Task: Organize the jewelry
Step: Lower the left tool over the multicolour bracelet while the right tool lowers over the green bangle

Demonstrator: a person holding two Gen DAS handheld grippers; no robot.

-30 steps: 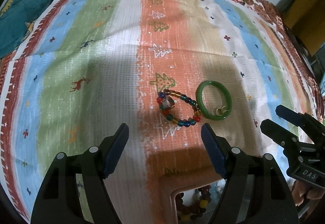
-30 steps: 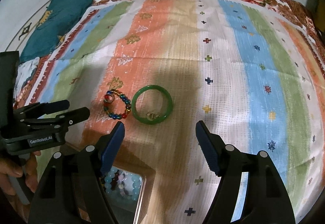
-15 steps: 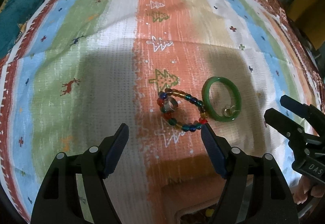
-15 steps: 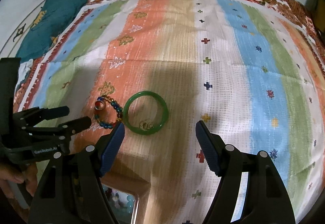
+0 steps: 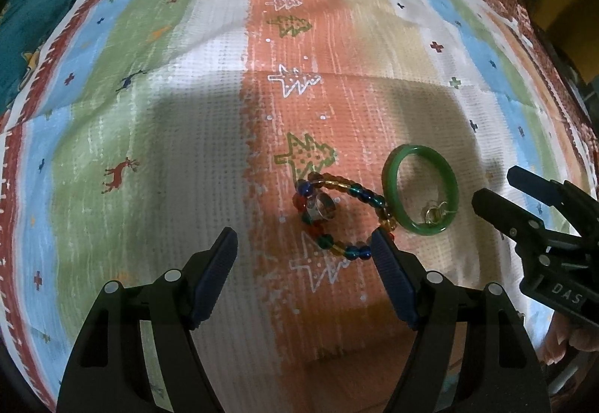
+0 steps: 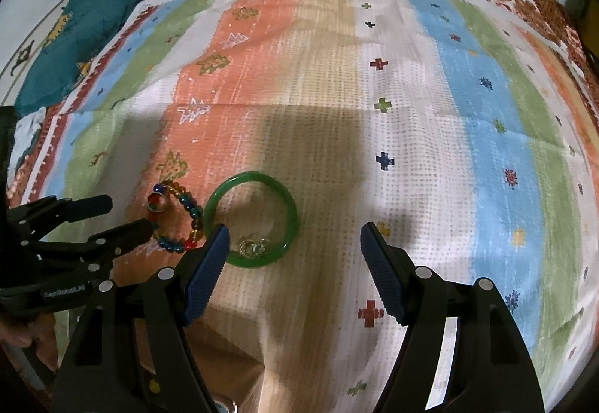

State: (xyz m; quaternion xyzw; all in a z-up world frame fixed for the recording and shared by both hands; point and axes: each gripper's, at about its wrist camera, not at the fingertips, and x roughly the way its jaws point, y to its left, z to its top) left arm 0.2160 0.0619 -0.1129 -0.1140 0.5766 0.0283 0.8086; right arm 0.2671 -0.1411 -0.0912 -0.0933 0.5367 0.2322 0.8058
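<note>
Surface: a bed covered by a striped woven cloth [image 5: 194,136] in orange, green, blue and white is seen; all jewelry lies on it.
Landmark: the smooth green stone-like bangle [image 5: 420,189] is taken as reference; it lies flat on the orange-and-tan band.
Beaded bracelet: a loop of blue, amber and red glass-like beads [image 5: 338,211] is seen touching the bangle's left rim.
Silver ring: a small shiny metal ring [image 5: 322,206] is seen inside the bead loop, left of the bangle.
Small gold piece: a tiny gold-coloured wire item [image 6: 254,246] lies inside the bangle, against its near rim; its kind cannot be told.
Left claw [image 5: 303,265]: held wide open and empty, hovering near the beads, just left of the bangle.
Right claw [image 6: 294,256]: held wide open and empty, its left finger over the bangle's near-left rim.
Handling, bangle: judged rigid, slick and breakable; it is best pinched across the band at one side, gently.
Handling, beads: judged light and floppy; one stretch of the strand is best pinched, and sagging is to be expected.
Handling, ring and gold piece: judged tiny and slippery; a precise fingertip pinch is needed.
</note>
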